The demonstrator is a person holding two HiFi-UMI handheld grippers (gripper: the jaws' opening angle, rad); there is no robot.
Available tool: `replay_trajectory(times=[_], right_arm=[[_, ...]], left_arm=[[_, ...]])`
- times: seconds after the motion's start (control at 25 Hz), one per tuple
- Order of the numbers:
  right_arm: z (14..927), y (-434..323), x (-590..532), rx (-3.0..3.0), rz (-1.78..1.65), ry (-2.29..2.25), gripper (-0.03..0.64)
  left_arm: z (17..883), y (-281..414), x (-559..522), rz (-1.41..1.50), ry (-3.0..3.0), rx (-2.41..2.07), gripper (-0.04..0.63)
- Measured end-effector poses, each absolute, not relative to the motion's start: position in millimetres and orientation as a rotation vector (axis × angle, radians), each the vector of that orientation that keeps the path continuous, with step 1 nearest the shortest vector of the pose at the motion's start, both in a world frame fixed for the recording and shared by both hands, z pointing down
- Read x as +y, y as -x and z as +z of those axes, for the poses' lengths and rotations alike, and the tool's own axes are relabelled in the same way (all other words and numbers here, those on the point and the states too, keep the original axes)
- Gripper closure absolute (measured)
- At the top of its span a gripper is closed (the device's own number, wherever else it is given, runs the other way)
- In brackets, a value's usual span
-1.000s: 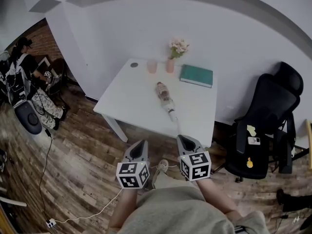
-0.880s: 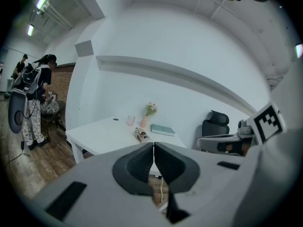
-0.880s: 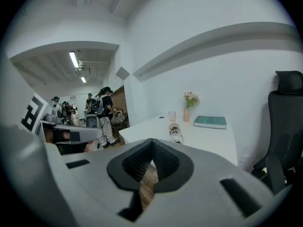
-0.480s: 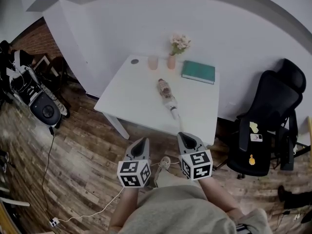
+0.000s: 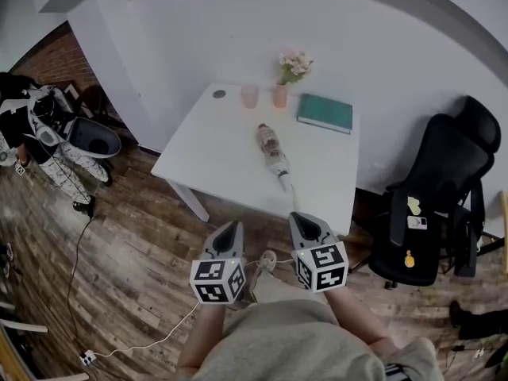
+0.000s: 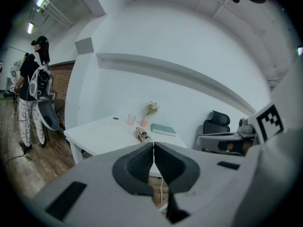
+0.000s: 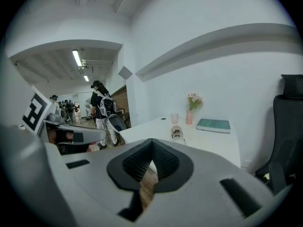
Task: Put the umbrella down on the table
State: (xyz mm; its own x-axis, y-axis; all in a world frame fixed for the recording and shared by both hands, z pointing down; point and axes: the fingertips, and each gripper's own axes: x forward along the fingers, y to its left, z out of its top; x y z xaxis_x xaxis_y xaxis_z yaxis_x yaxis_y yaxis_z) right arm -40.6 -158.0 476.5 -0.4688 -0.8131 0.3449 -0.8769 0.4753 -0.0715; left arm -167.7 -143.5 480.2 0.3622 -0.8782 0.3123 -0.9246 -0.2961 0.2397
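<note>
Left tool (image 5: pixel 231 228) and right tool (image 5: pixel 299 221), both clenched on nothing, hang side by side in the head view over the wooden floor (image 5: pixel 135 252). They are just short of the near edge of the white tabletop (image 5: pixel 210 153) and apart from everything on it. The folded umbrella (image 5: pixel 271 149) lies flat around the middle of the tabletop, its pale handle end pointing at the near edge. A pink cup (image 5: pixel 250 96), a vase of flowers (image 5: pixel 281 94) and a green book (image 5: pixel 325 113) stand along the far edge, and a black office chair (image 5: pixel 440 189) sits beyond the right edge. In the left gripper view, the left tool's jaws meet with no gap, and the umbrella (image 6: pixel 141 134) rests on the tabletop past them. In the right gripper view, the right tool's jaws are likewise pressed together and empty, with the umbrella (image 7: pixel 177 133) beyond them on the tabletop.
</note>
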Motion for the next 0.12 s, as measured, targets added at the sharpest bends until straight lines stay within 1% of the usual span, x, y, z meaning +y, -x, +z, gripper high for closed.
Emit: replay_trajectory(times=[0.12], right_arm=[[478.3,41.2,-160.8,-2.462,0.35,-1.442,0.617]], left_arm=[[482.2,166.5,-145.6,0.172,-2.255,-1.57,0.586]])
